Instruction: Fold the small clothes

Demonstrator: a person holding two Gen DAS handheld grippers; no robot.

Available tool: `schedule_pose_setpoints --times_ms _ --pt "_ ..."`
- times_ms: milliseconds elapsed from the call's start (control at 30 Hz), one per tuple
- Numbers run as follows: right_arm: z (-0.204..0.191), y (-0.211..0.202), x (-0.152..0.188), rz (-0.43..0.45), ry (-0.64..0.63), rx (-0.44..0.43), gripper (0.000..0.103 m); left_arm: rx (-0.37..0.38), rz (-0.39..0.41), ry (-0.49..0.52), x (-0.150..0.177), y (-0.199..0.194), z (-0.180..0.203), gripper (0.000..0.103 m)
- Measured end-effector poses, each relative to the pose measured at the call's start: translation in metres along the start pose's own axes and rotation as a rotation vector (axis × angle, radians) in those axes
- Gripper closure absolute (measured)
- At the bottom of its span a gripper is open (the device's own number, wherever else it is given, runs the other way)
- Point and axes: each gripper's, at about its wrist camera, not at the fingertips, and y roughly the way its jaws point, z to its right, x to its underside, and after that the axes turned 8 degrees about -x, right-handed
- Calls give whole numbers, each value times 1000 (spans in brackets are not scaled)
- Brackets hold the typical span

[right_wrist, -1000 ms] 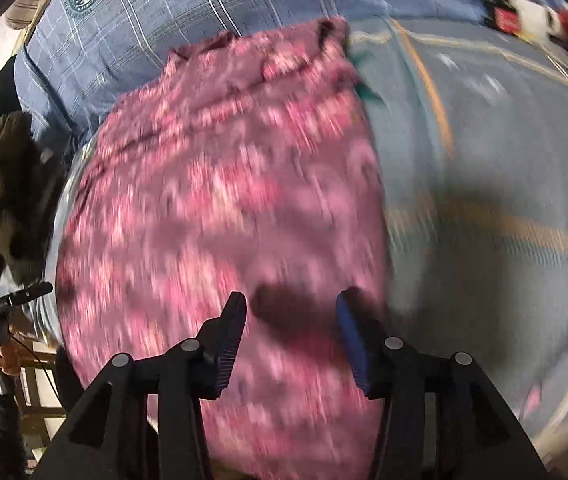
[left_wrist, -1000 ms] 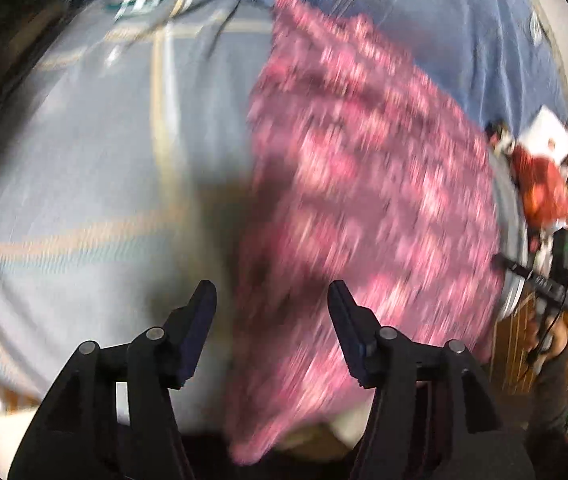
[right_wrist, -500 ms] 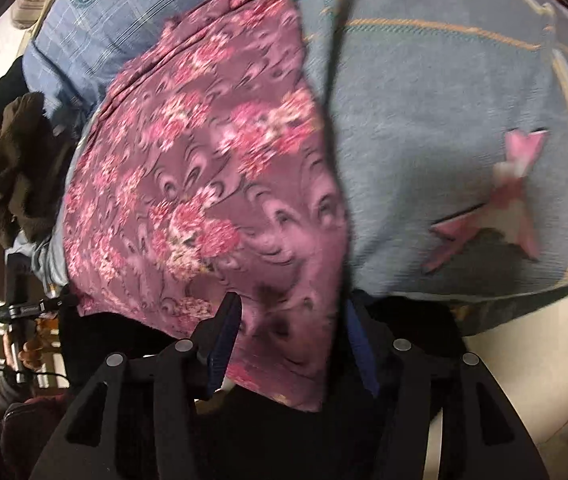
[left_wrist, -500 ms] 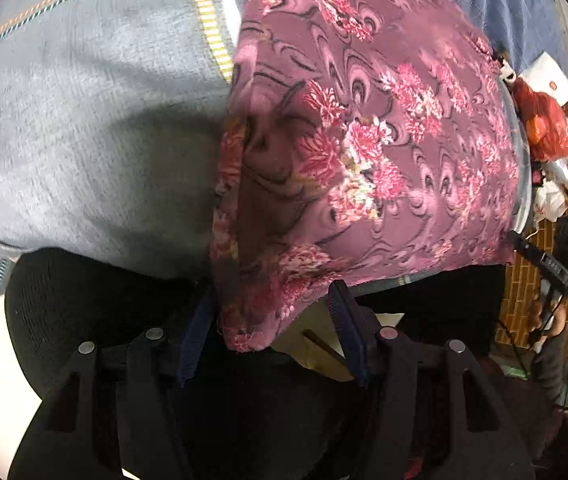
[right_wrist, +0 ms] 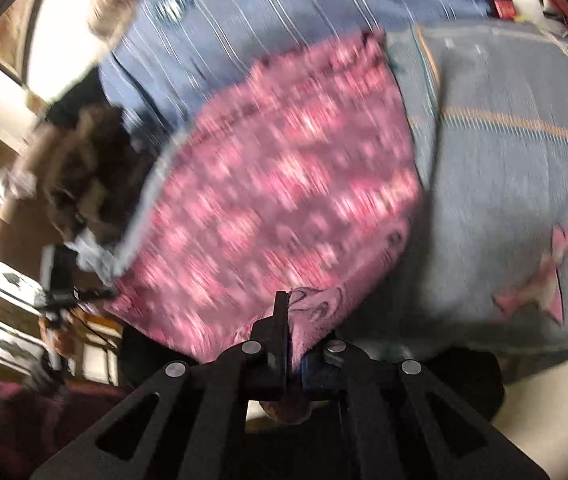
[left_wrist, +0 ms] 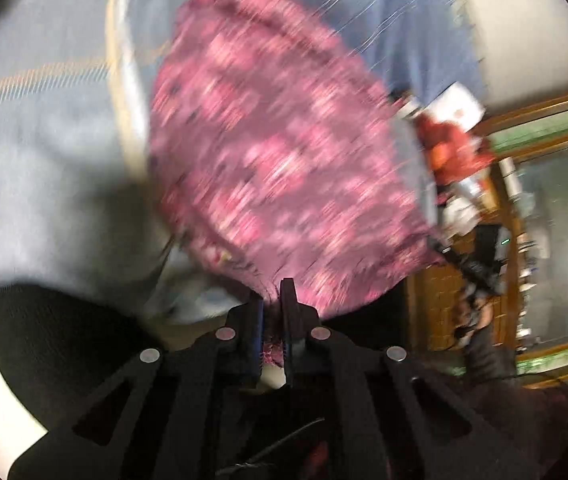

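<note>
The left tool (left_wrist: 271, 294) is clenched on the near edge of the pink floral garment (left_wrist: 284, 152), a bunch of the cloth pinched between its two black fingers. The right tool (right_wrist: 288, 308) is likewise clamped on the same garment (right_wrist: 284, 184) at its near edge, with a fold of patterned fabric bulging out just past its fingers. Both views are heavily blurred, so the print reads only as pink and white streaks on a darker purple ground.

The garment lies spread over a grey-blue blanket (right_wrist: 503, 184) with thin orange stripes — it stretches away from the tools toward a blue striped cloth (right_wrist: 244, 20) at the far side. In the right wrist view a small pink bow-shaped piece (right_wrist: 539, 280) sits on the blanket, well apart from the garment. In the left wrist view a red and white bundle (left_wrist: 451, 148) lies beyond the garment's far right corner — what it is cannot be told
</note>
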Motion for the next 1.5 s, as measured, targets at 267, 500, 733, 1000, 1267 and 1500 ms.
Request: schedule_pose_setpoints --times_ms 267,500,733,1000,1267,1500 --pt "-4 -7 -59 172 43 -105 100 67 144 -60 -72 -14 4 98" --pt "20 11 -125 287 121 -133 99 58 271 -217 -145 -6 -16 98" --pt "53 44 -184 351 237 -167 99 59 349 -308 -232 7 -35 98" --pt "98 89 -251 372 355 -120 100 -1 347 -347 -316 42 -41 98" --pt "130 128 -293 295 471 -151 94 -138 242 -389 -373 91 -54 98" --pt "149 93 -300 483 567 -135 72 37 304 -484 -380 62 -69 57"
